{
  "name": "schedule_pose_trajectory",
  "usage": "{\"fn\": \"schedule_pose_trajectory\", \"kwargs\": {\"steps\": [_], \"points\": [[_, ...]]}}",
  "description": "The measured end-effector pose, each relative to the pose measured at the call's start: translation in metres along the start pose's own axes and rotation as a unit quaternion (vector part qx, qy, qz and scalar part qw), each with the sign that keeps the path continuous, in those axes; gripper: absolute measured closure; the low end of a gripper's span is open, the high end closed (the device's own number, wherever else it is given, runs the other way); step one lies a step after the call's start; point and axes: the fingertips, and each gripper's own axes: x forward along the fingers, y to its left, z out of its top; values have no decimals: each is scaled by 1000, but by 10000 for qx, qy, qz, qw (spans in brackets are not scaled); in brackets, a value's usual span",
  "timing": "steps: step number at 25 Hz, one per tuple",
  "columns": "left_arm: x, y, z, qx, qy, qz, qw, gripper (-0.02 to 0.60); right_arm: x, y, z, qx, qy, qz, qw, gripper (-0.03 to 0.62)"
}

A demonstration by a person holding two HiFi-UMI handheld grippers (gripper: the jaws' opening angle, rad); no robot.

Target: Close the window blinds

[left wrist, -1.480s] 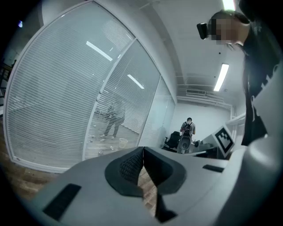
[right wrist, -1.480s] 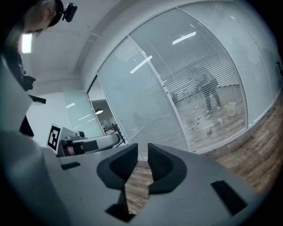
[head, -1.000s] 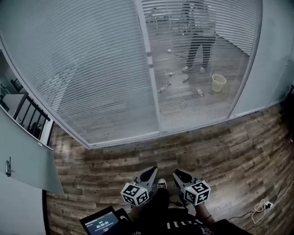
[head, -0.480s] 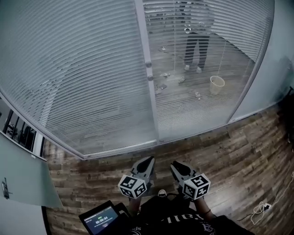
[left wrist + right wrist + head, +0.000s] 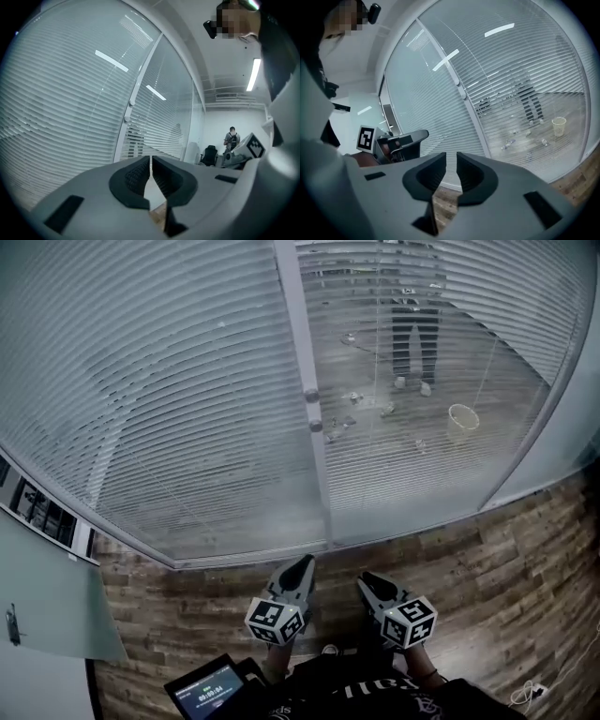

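Observation:
A glass wall carries slatted window blinds. In the head view the left pane's blinds (image 5: 159,390) look dense, while the right pane's blinds (image 5: 450,352) let a room show through between the slats. A white post (image 5: 317,465) with a small knob (image 5: 310,394) divides the panes. My left gripper (image 5: 298,570) and right gripper (image 5: 367,582) hang side by side low in that view, short of the wall and touching nothing. Jaws of the left gripper (image 5: 151,161) meet. The right gripper (image 5: 451,159) shows only a narrow slit, with nothing in it.
Wood-plank floor (image 5: 178,601) runs from my feet to the wall's bottom rail. Behind the glass stand a person's legs (image 5: 415,343) and a pale bucket (image 5: 460,416). A small screen (image 5: 208,693) sits at bottom left. A distant person (image 5: 231,139) stands by an office chair (image 5: 208,154).
The glass wall and blinds now fill more of all views, so I stand closer. Both grippers sit slightly nearer the bottom rail. Jaws look the same as before.

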Motion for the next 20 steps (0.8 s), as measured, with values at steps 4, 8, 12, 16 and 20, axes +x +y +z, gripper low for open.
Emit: {"fn": "schedule_pose_trajectory", "kwargs": {"steps": [4,8,12,16,20], "points": [[67,22,30,374,-144,562,9976,575,28,-50,38,-215,161,393,9989,514],[129,46,62,957,-88,1073,9896,574,51,-91,80,-464,273,748,9957,514],[185,75,97,1722,139,1524,9731,435,68,-125,106,-588,382,1019,9923,514],[232,92,136,2810,396,2058,9365,433,80,-151,115,-653,613,1328,9871,514],[261,123,140,3884,1230,2483,8788,433,105,-164,116,-630,821,1629,9812,514]]}}
